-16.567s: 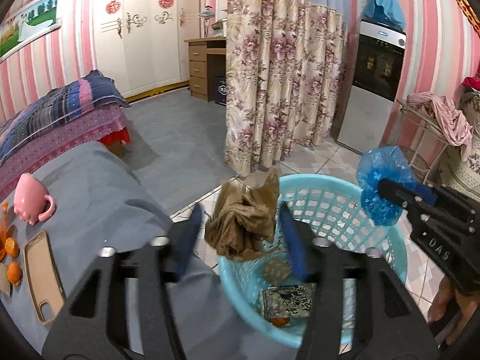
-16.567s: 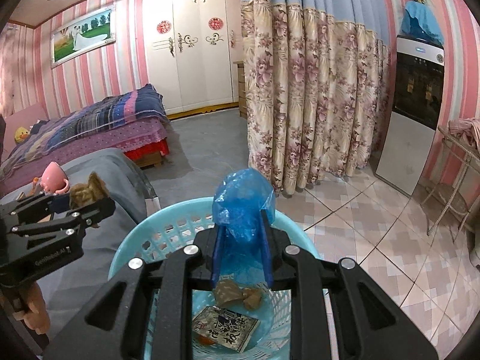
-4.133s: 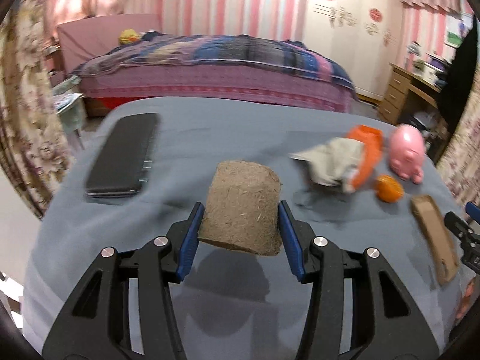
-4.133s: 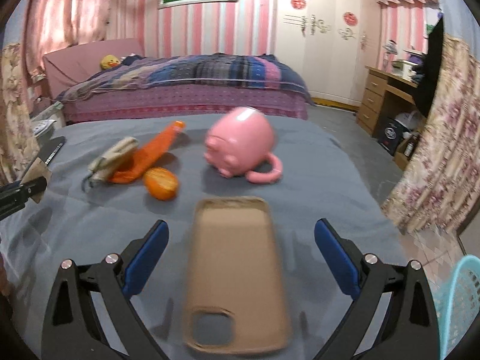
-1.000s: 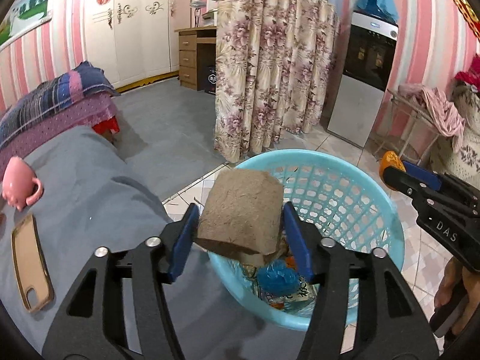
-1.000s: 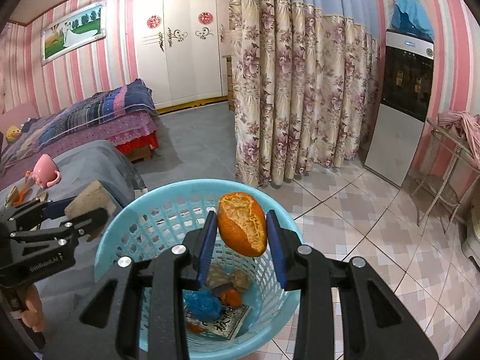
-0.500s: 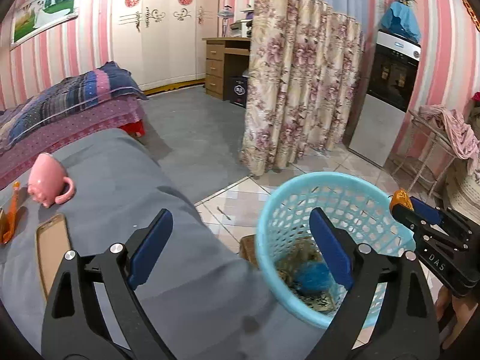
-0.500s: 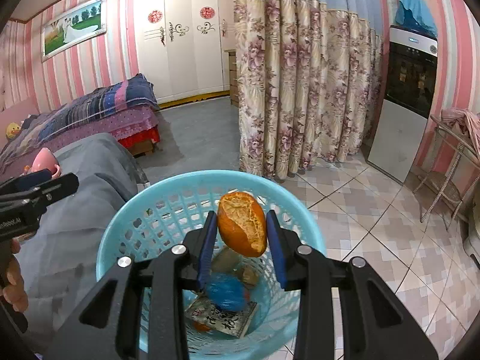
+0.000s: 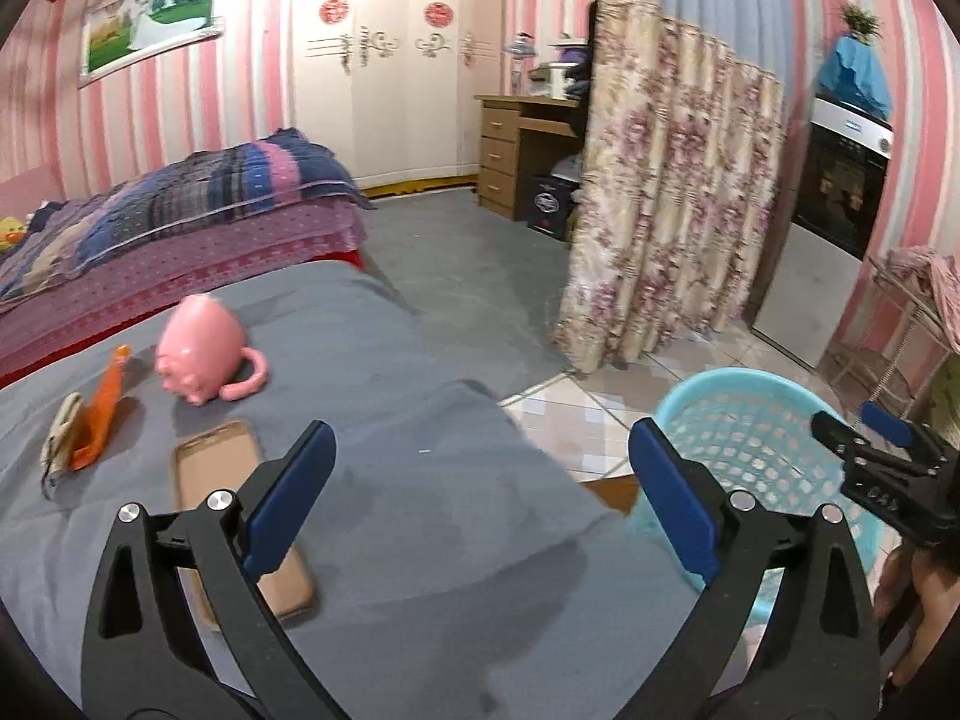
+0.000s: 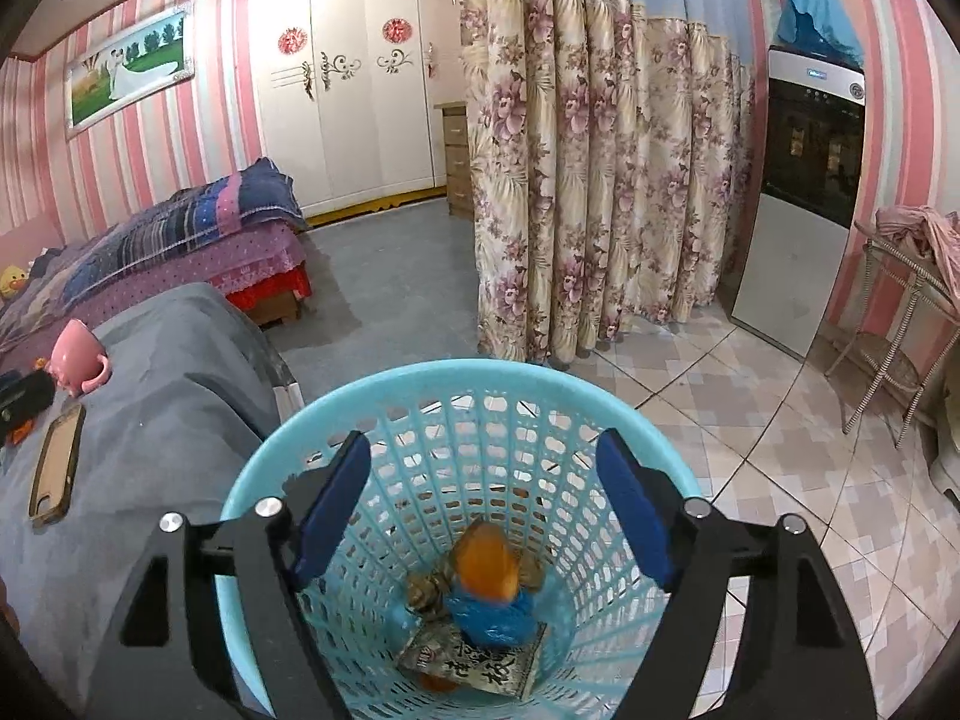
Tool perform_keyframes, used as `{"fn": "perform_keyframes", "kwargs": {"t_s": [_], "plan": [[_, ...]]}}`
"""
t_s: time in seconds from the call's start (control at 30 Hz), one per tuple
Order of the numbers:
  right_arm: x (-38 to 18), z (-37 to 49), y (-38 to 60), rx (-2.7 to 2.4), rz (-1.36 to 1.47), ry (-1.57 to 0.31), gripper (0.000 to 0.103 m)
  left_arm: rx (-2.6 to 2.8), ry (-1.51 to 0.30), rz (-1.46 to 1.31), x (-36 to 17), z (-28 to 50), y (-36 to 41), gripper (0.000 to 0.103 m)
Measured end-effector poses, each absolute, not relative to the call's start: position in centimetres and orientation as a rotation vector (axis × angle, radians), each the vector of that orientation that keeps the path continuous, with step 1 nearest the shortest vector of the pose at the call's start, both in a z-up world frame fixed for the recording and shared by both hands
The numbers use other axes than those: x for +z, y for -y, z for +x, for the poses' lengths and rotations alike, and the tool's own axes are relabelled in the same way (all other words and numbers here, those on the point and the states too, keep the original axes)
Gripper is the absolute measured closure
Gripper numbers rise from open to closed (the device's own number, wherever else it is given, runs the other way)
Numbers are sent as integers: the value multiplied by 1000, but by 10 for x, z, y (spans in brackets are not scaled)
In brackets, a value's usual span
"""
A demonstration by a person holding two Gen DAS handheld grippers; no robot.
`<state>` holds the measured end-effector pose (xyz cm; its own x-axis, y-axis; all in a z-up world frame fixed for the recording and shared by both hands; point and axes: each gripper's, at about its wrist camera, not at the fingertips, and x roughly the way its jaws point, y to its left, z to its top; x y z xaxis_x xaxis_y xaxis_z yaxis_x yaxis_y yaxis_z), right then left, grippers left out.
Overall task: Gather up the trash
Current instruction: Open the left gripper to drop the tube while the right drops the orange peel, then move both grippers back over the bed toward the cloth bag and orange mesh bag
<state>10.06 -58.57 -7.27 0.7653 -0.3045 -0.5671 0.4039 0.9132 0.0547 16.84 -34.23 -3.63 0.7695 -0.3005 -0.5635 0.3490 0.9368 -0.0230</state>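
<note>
My right tongs (image 10: 480, 498) are opening over the blue basket (image 10: 336, 420), nothing between the pads — the orange peel (image 10: 485, 561) lies inside on a blue bag (image 10: 492, 615). My left tongs (image 9: 480, 480) are opening too, empty, above the grey counter (image 9: 420, 360). The risk I see: reaching left for the orange wrapper (image 9: 99, 414), I could grab the phone case (image 9: 222, 450) or pink mug (image 9: 201, 357) instead. Only the right view shows the basket's contents — only the left shows the wrapper.
</note>
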Motion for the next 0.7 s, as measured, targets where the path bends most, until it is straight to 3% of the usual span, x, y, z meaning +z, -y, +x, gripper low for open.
{"fn": "perform_keyframes", "kwargs": {"t_s": [0.17, 0.7], "plan": [[-74, 105, 569, -398, 152, -576, 7, -260, -593, 73, -44, 176, 308, 7], [-58, 183, 436, -178, 67, -575, 6, 33, -617, -7, -31, 222, 146, 6]]}}
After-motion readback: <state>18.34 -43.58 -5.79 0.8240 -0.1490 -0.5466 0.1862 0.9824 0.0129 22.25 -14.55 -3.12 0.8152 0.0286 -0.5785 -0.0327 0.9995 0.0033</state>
